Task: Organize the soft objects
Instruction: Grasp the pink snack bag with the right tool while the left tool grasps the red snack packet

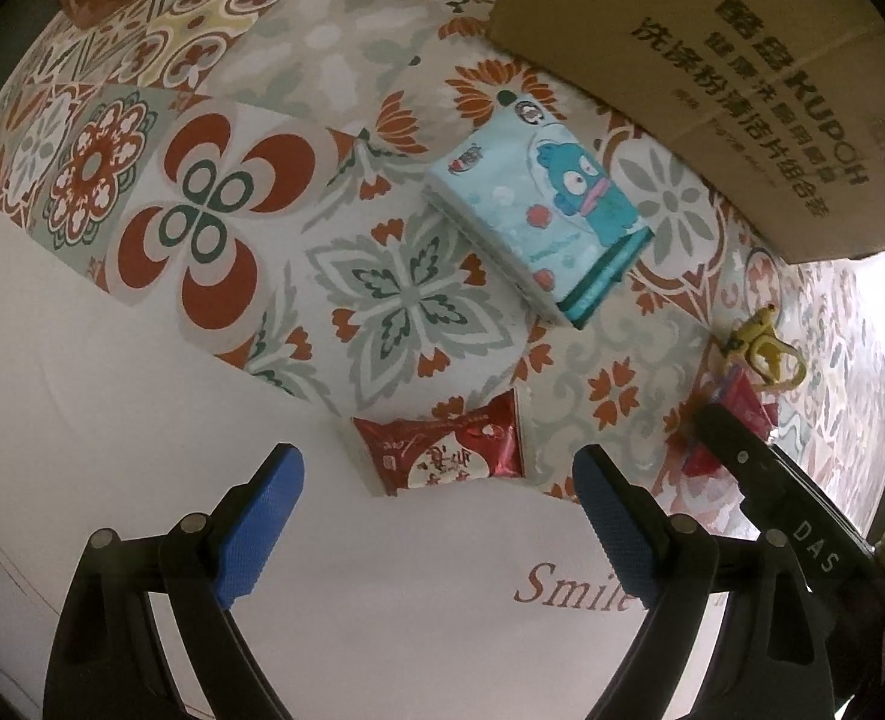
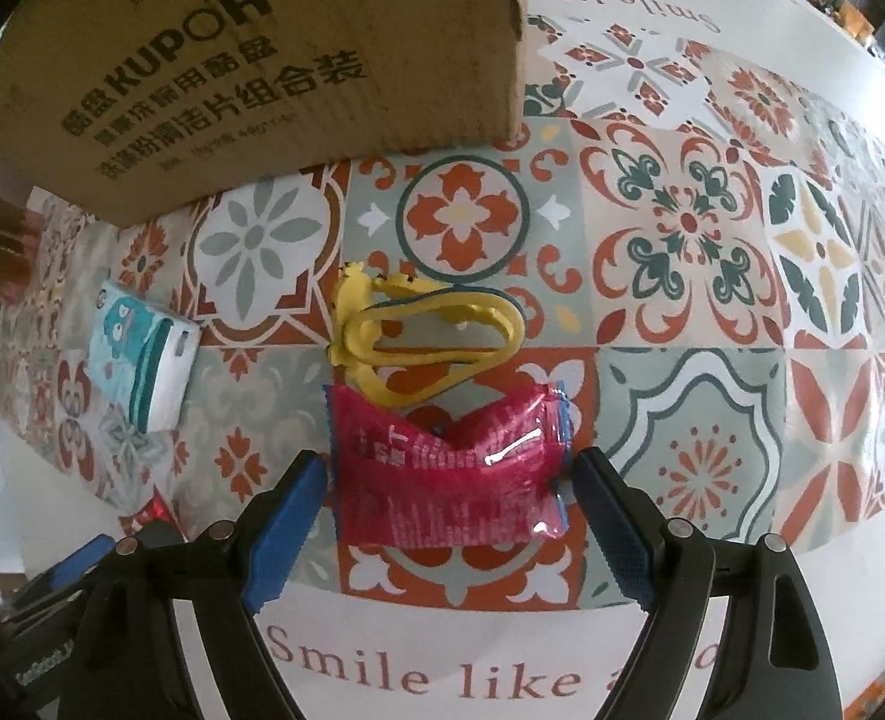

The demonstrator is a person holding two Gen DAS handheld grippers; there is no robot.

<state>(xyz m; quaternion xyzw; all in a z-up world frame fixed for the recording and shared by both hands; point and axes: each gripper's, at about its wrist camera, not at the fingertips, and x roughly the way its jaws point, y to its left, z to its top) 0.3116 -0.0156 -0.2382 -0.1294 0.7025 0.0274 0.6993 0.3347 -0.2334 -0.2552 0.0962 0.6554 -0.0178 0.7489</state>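
Two grippers wide over the packs

Left view: the left gripper (image 1: 439, 525) gapes empty above a red pack (image 1: 442, 453); a blue pack (image 1: 538, 222) lies near the box (image 1: 742, 72).

Right view: the right gripper (image 2: 448, 516) straddles a pink pack (image 2: 448, 468), unclamped, touching a yellow clip (image 2: 418, 330).

My left gripper (image 1: 439, 501) is wide open and points down. My right gripper (image 2: 451, 501) is wide open too, low and close beside it.
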